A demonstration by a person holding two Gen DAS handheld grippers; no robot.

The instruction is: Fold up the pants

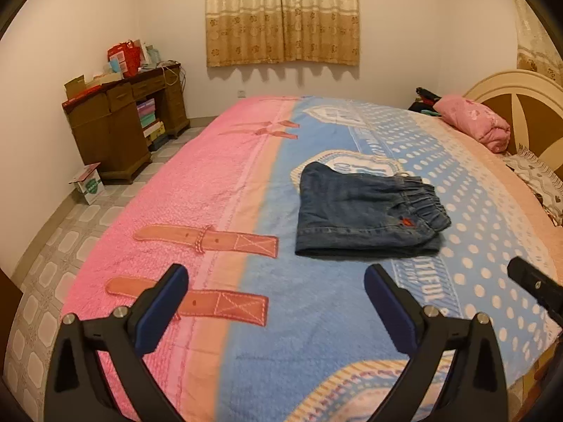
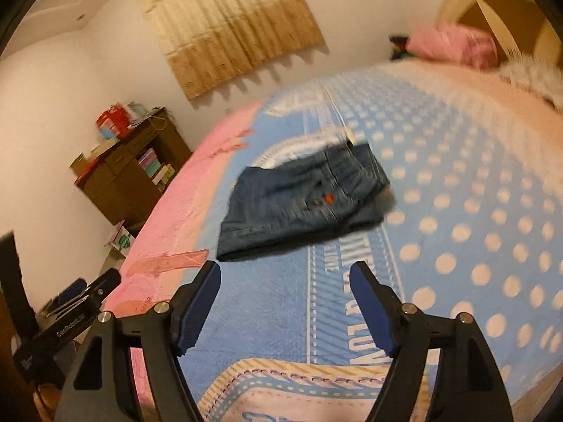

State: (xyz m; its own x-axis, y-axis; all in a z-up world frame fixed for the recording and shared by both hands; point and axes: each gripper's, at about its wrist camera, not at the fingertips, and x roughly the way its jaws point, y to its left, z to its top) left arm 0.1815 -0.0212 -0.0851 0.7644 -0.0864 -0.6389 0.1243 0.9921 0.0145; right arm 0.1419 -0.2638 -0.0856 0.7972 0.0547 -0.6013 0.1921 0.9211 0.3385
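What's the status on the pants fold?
Left gripper open, empty. Right gripper open, empty. Jeans folded on bedspread, untouched. Nothing in the way.

The pants [image 1: 366, 211] are dark blue denim with a small orange mark. The blanket [image 1: 218, 183] is pink beside light blue with cream dots. The curtain [image 1: 281, 14] is beige with a floral print.

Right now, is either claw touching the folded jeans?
Apart. The left wrist view shows bare blanket between the open left claw and the jeans; the right claw likewise.
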